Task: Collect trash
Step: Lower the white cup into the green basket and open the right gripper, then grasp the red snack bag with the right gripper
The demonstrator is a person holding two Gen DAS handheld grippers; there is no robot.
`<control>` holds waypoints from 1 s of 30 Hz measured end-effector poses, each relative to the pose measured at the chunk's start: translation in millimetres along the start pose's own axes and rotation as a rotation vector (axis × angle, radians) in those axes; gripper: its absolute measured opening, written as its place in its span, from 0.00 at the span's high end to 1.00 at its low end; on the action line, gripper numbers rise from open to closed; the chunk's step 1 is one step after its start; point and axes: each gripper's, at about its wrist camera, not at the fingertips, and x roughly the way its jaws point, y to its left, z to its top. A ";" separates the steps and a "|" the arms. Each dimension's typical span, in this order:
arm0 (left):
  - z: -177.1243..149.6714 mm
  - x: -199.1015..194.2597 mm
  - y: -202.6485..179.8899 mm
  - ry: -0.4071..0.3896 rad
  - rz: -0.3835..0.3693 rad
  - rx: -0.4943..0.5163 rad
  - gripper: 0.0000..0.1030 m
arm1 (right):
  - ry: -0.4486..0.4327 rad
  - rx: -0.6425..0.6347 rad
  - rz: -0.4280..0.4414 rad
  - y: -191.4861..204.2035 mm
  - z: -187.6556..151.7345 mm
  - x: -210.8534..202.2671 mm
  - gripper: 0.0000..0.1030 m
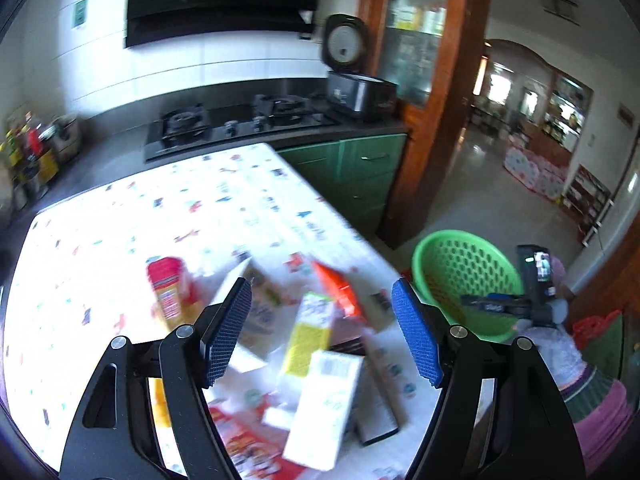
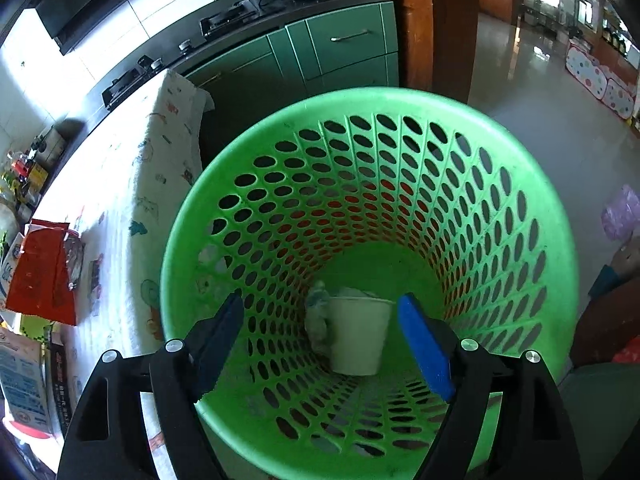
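My left gripper (image 1: 322, 294) is open and empty above a pile of trash on the patterned table (image 1: 120, 216): a yellow-white carton (image 1: 310, 330), a white box (image 1: 324, 404), an orange-red packet (image 1: 338, 292) and a red-lidded jar (image 1: 170, 292). The view is blurred. My right gripper (image 2: 320, 304) is open and empty over the green perforated basket (image 2: 520, 184), which also shows in the left wrist view (image 1: 464, 268). A white paper cup (image 2: 360, 332) and crumpled plastic (image 2: 318, 312) lie at the basket's bottom.
The basket stands on the floor beside the table's right edge (image 2: 160, 152). A red packet (image 2: 40, 276) and boxes (image 2: 24, 384) lie on the table. A stove (image 1: 240, 120) and green cabinets (image 1: 356, 176) stand behind. The right hand-held gripper (image 1: 532, 284) is over the basket.
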 end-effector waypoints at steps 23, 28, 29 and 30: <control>-75.3 -26.6 97.6 0.041 0.032 -0.161 0.30 | -0.087 -0.225 0.246 164.1 -7.8 -78.7 0.24; -85.9 -25.2 104.1 0.060 0.023 -0.176 0.30 | -0.047 -0.256 0.307 200.8 2.4 -63.0 0.24; -87.6 -25.2 104.3 0.062 0.017 -0.176 0.30 | -0.038 -0.255 0.316 207.0 3.8 -58.7 0.24; -88.4 -25.0 104.7 0.063 0.016 -0.176 0.30 | -0.032 -0.257 0.317 210.6 5.9 -54.4 0.24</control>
